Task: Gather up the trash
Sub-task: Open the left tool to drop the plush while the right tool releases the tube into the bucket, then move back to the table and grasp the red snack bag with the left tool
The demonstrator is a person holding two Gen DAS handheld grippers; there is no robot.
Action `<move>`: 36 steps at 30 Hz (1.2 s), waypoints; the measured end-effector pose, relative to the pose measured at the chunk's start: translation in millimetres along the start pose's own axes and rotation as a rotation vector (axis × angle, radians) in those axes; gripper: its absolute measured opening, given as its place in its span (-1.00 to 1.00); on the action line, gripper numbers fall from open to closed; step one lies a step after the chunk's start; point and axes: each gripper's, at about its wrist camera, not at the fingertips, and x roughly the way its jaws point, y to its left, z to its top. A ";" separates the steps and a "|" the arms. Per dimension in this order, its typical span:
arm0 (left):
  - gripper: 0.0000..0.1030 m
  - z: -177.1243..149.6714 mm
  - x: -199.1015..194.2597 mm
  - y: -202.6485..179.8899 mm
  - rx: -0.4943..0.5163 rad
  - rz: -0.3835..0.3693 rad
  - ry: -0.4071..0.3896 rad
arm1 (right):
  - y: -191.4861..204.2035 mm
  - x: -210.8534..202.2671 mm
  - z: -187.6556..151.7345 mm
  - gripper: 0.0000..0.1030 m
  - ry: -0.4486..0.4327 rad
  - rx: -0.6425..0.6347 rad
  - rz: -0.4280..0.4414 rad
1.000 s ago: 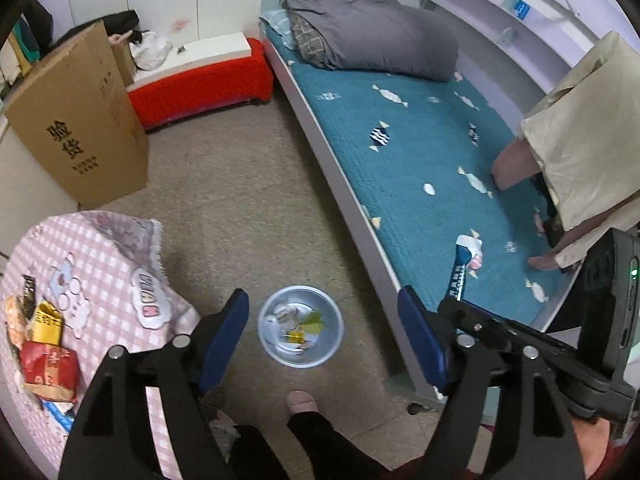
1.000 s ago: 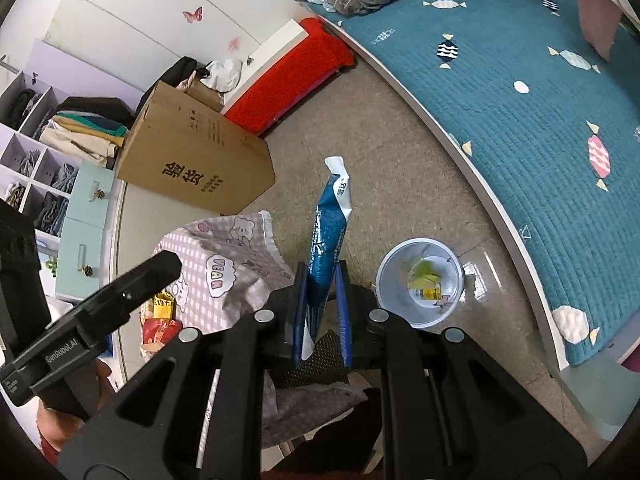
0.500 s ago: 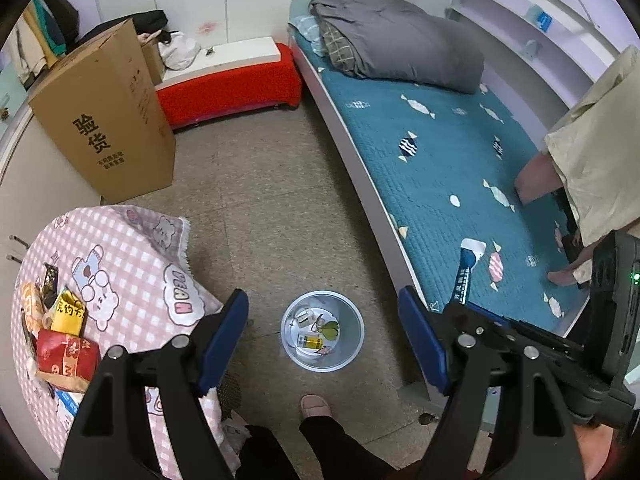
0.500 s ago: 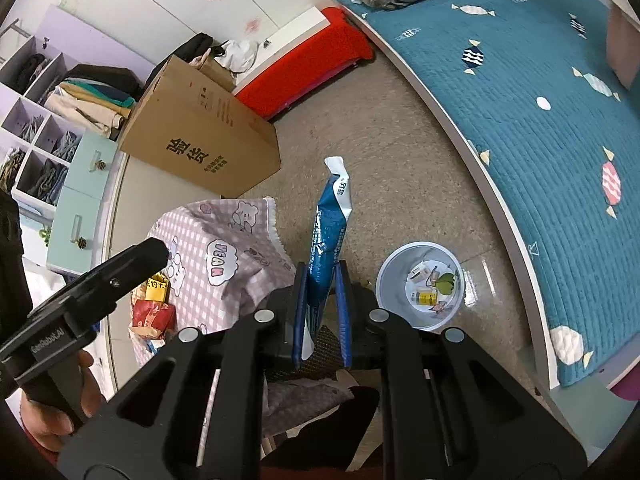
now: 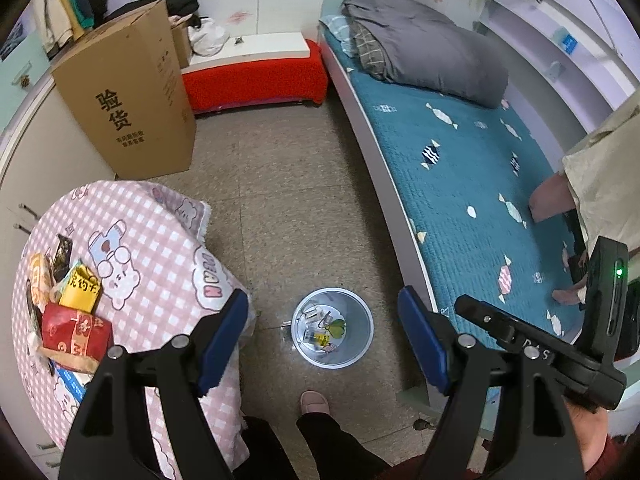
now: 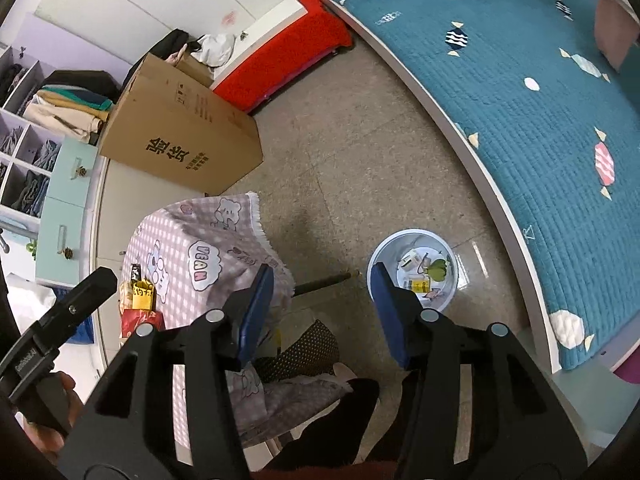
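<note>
A small grey bin [image 5: 357, 317] stands on the floor by the bed, with wrappers and a green scrap inside. In the right wrist view the bin [image 6: 400, 237] lies just beyond the right finger. My right gripper [image 6: 322, 272] has its jaws opening, with nothing between them, and no blue packet shows in either view. My left gripper [image 5: 320, 300] hangs open and empty high over the bin. Red and yellow snack wrappers [image 5: 76, 334] lie on the pink checked table [image 5: 160, 248], left of the left gripper. The same wrappers [image 6: 141, 304] show in the right wrist view.
A big cardboard box [image 5: 128, 112] stands behind the table. A teal bed [image 5: 472, 184] runs along the right, with a red bench [image 5: 252, 80] at its head. A slippered foot [image 5: 314, 402] rests near the bin. A dotted chair seat [image 6: 306, 350] is under the right gripper.
The right jaws, shut on a blue packet before, have opened and the packet is gone from view. The left gripper has shifted, so more of the table shows.
</note>
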 end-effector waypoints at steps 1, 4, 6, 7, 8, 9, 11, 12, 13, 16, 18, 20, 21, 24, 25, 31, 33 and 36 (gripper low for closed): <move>0.47 -0.6 -0.7 2.4 -0.002 0.001 -0.001 | 3.8 0.6 -0.2 -0.01 0.001 -0.008 0.003; 0.47 -3.3 -2.8 12.2 -0.013 0.009 -0.002 | 16.4 4.2 -2.1 -0.01 0.008 -0.035 0.009; 0.47 -5.9 -4.8 20.7 -0.026 0.014 -0.001 | 26.6 7.6 -4.6 -0.01 0.015 -0.059 0.012; 0.47 -7.5 -5.8 27.0 -0.036 0.018 0.000 | 36.0 10.5 -6.9 -0.01 0.022 -0.075 0.016; 0.47 -9.4 -6.7 33.3 -0.045 0.021 0.001 | 42.3 12.8 -8.5 -0.01 0.028 -0.086 0.019; 0.47 -11.2 -7.9 39.3 -0.053 0.024 0.002 | 49.1 15.9 -10.1 -0.01 0.035 -0.098 0.024; 0.48 -15.0 -9.3 54.2 -0.074 0.033 0.004 | 65.5 23.5 -14.6 -0.01 0.050 -0.127 0.034; 0.48 -18.1 -10.2 64.9 -0.090 0.037 0.006 | 73.4 27.7 -17.1 -0.01 0.058 -0.139 0.038; 0.48 -21.2 -10.6 75.4 -0.104 0.042 0.010 | 85.1 33.9 -20.2 -0.01 0.069 -0.155 0.043; 0.48 -30.1 -13.3 112.2 -0.148 0.058 0.019 | 116.3 49.2 -30.1 -0.01 0.093 -0.196 0.055; 0.48 -37.3 -15.6 144.9 -0.187 0.069 0.029 | 136.0 60.1 -37.2 -0.01 0.109 -0.215 0.063; 0.48 -43.9 -18.3 177.2 -0.229 0.081 0.034 | 160.1 73.5 -46.2 -0.01 0.130 -0.238 0.070; 0.48 -46.9 -19.2 190.5 -0.248 0.081 0.037 | 170.4 79.4 -51.1 -0.01 0.137 -0.250 0.073; 0.48 -57.9 -21.6 242.5 -0.322 0.086 0.054 | 201.3 99.7 -65.2 -0.01 0.163 -0.273 0.083; 0.48 -61.4 -21.6 259.0 -0.347 0.084 0.060 | 211.5 107.2 -70.6 -0.01 0.172 -0.277 0.087; 0.48 -78.2 -6.9 337.2 -0.483 0.045 0.123 | 253.3 140.7 -95.8 -0.01 0.209 -0.277 0.098; 0.48 -81.0 1.3 352.3 -0.510 0.012 0.139 | 261.5 147.4 -102.3 -0.01 0.212 -0.274 0.097; 0.47 -81.0 16.6 364.2 -0.514 -0.041 0.166 | 269.2 155.1 -109.3 -0.01 0.214 -0.261 0.089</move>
